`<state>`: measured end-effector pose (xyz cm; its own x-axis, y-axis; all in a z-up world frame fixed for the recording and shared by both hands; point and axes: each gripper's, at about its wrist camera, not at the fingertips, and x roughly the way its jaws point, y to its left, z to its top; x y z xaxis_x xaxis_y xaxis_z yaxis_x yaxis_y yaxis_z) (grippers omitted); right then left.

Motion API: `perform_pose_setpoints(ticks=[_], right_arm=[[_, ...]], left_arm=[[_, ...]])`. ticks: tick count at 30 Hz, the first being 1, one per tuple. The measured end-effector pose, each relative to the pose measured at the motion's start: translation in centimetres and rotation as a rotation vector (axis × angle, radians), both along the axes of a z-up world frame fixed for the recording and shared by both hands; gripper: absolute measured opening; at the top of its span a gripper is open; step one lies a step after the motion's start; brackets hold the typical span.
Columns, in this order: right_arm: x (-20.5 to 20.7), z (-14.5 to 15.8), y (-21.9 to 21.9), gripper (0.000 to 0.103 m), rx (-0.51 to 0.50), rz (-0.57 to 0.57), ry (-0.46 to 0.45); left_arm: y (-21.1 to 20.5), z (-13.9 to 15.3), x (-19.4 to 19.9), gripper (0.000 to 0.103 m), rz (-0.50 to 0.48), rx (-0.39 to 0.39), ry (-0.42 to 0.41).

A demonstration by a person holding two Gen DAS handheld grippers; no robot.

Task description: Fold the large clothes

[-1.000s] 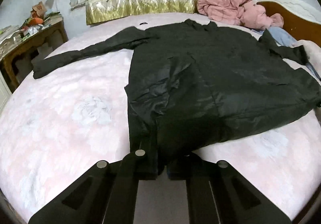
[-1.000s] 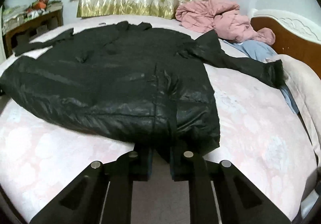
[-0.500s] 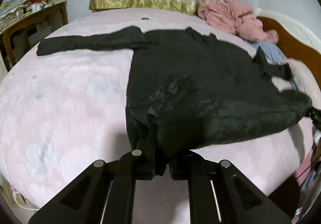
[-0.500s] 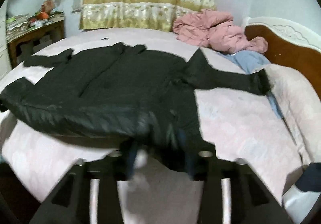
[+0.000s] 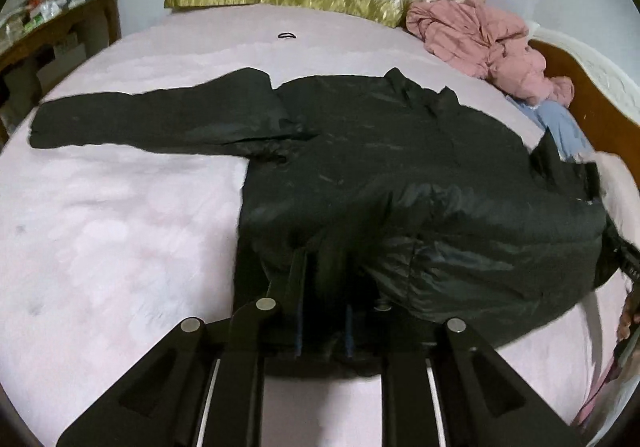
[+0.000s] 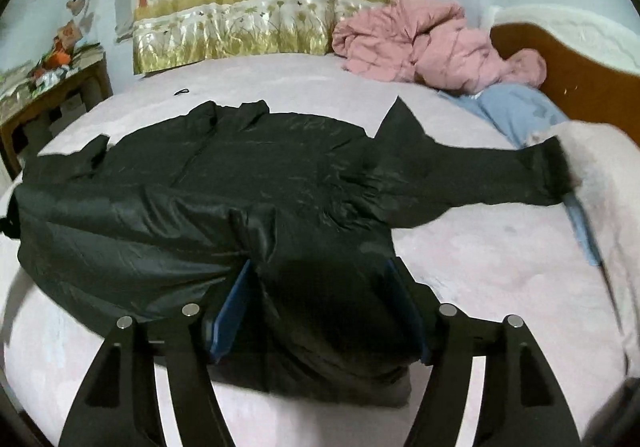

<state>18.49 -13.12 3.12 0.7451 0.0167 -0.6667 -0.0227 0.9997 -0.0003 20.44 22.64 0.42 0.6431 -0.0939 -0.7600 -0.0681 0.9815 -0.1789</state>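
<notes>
A large black padded jacket (image 5: 400, 167) lies on the pink bed (image 5: 100, 247), sleeves spread to both sides, its lower half folded up over the body. My left gripper (image 5: 320, 267) is shut on the jacket's hem at the left corner. In the right wrist view the jacket (image 6: 260, 175) fills the middle, its right sleeve (image 6: 480, 171) stretched toward the headboard. My right gripper (image 6: 320, 287) is open, its blue-padded fingers (image 6: 232, 311) spread either side of the hem fold that lies between them.
A pink quilt (image 6: 420, 43) and blue cloth (image 6: 516, 107) are heaped by the brown headboard (image 6: 580, 87). A flowered curtain (image 6: 260, 7) hangs behind. A cluttered wooden table (image 5: 48, 27) stands left. A small black hair tie (image 5: 286, 35) lies on the bed.
Both grippers lifted the hem and carried it forward over the jacket's body. The right gripper has opened and let go of the hem; the left stays shut on it.
</notes>
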Motion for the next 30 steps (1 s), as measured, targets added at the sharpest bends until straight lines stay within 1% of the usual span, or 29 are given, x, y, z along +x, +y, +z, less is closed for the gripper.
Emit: perform_pose_setpoints(ticks=[1,2,3,5,6,7,8,9,10,11,12,14,15,17,19,20,21,22,23,24,25,26,27,29,30], right_arm=[[0.4,-0.4,-0.1,0.070,0.005,-0.001,0.004],[1.1,-0.7,-0.3,0.073,0.008,-0.004,0.008],[1.9,-1.3,-0.5,0.075,0.002,-0.014,0.014],[2.7,-2.1,-0.7,0.076,-0.003,-0.024,0.019],[2.8,-2.4,-0.8,0.076,0.012,-0.022,0.024],[2.9,-2.5,-1.2,0.076,0.044,-0.013,0.027],[2.8,-2.5,-1.7,0.077,0.096,0.004,0.022],[2.5,-2.3,-2.4,0.081,0.153,0.021,0.007],[2.2,-2.2,-2.8,0.085,0.182,0.027,-0.008],[1.6,-1.9,-3.2,0.087,0.193,0.028,-0.030],[0.9,-1.5,-3.5,0.087,0.185,0.021,-0.063],[0.0,-0.9,-4.1,0.088,0.152,-0.003,-0.107],[-0.3,-0.7,-4.3,0.088,0.143,-0.017,-0.116],[-0.6,-0.8,-4.7,0.088,0.145,-0.029,-0.112],[-0.3,-1.5,-5.0,0.088,0.159,-0.021,-0.069],[-0.1,-2.1,-4.9,0.088,0.169,-0.001,-0.034],[0.6,-3.0,-4.5,0.087,0.189,0.054,0.025],[0.7,-3.3,-4.3,0.083,0.193,0.077,0.041],[0.9,-3.6,-3.8,0.068,0.176,0.082,0.031],[1.2,-3.7,-3.5,0.043,0.156,0.075,0.029],[1.6,-3.9,-3.4,0.031,0.143,0.062,0.028],[2.1,-3.9,-3.5,0.021,0.152,0.047,0.021],[2.4,-4.0,-3.7,0.017,0.172,0.037,0.013],[3.7,-4.2,-4.5,0.017,0.236,-0.002,0.009],[4.1,-4.4,-4.8,0.017,0.256,-0.019,0.006]], left_arm=[[0.1,-0.4,0.6,0.018,0.001,-0.005,0.001],[0.1,-0.8,1.3,0.019,0.002,-0.004,-0.003],[0.2,-1.1,1.8,0.021,0.006,0.003,-0.010],[0.4,-1.8,2.8,0.024,0.013,0.026,-0.012],[0.5,-2.3,3.3,0.026,0.018,0.040,-0.008],[0.8,-2.6,3.5,0.029,0.024,0.044,-0.016],[1.1,-2.6,3.4,0.032,0.023,0.038,-0.040],[1.3,-2.4,3.1,0.039,0.012,0.025,-0.074],[1.5,-2.1,2.7,0.051,0.000,0.008,-0.103],[1.7,-1.8,2.2,0.059,-0.012,-0.014,-0.133],[1.9,-1.5,1.7,0.074,-0.021,-0.037,-0.163],[1.8,-1.0,1.1,0.086,-0.048,-0.072,-0.184],[1.7,-1.0,1.1,0.089,-0.054,-0.081,-0.174],[1.5,-1.3,1.5,0.089,-0.043,-0.086,-0.141],[1.4,-2.2,2.3,0.089,-0.031,-0.098,-0.091],[1.5,-2.9,2.7,0.089,-0.026,-0.116,-0.061],[1.7,-3.6,3.0,0.089,-0.020,-0.152,-0.042],[2.1,-4.2,3.1,0.081,-0.013,-0.183,-0.038],[2.3,-4.6,3.0,0.069,0.001,-0.188,-0.041],[2.4,-4.9,2.8,0.039,0.019,-0.161,-0.042],[2.3,-5.1,2.4,0.016,0.032,-0.127,-0.055],[2.2,-5.0,1.8,0.008,0.035,-0.109,-0.085],[2.1,-4.7,1.0,0.004,0.041,-0.086,-0.118],[1.5,-3.5,-0.7,0.004,0.065,-0.002,-0.192],[1.2,-3.1,-1.2,0.004,0.065,0.035,-0.207]])
